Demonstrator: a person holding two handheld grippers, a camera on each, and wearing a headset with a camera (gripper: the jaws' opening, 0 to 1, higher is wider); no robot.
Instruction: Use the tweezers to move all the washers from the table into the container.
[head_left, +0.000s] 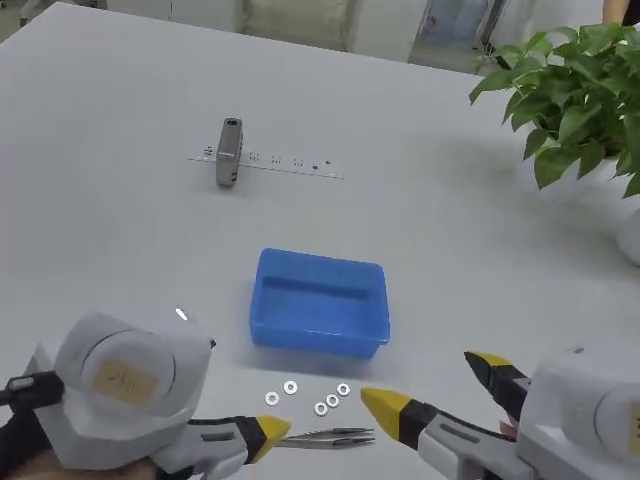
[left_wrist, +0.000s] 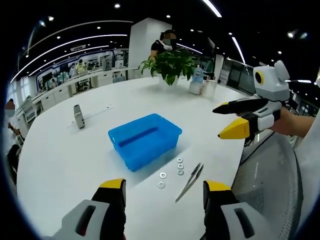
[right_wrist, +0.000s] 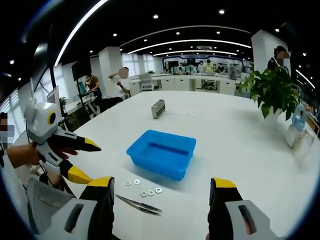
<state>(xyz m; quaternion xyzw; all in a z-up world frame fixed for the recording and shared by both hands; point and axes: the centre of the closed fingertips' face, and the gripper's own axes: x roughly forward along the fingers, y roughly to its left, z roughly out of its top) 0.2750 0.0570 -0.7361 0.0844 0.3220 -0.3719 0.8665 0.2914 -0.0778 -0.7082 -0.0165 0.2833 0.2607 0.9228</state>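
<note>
A: Where are the washers (head_left: 290, 387)?

B: Five of them lie loose on the white tabletop (head_left: 120, 230), just in front of the blue container (head_left: 315, 340), on its near side. They are small flat metal rings, apart from one another and not stacked.

A: And the tweezers (head_left: 325, 437)?

B: Also on the container's near side, a little further from it than the washers. They lie flat, a slim pair of bright metal arms tapering to fine tips.

A: What are the tools doing?

B: The left hand-held gripper (left_wrist: 165, 186) has its yellow-tipped jaws spread wide and holds nothing. The right hand-held gripper (head_left: 428, 380) is equally wide and empty. Both hover on the near side of the container, either side of the tweezers.

A: How will the tweezers handle?

B: I expect them to be light, springy and slick, and likely to skid on the smooth top. I would take them across both arms around mid-length, so that a squeeze closes the tips.

A: And the washers?

B: Stiff and nearly weightless, but so thin that they hug the surface. Pinching one by its rim, with a tip through the hole, looks safest. The container is open plastic with smooth walls
</note>
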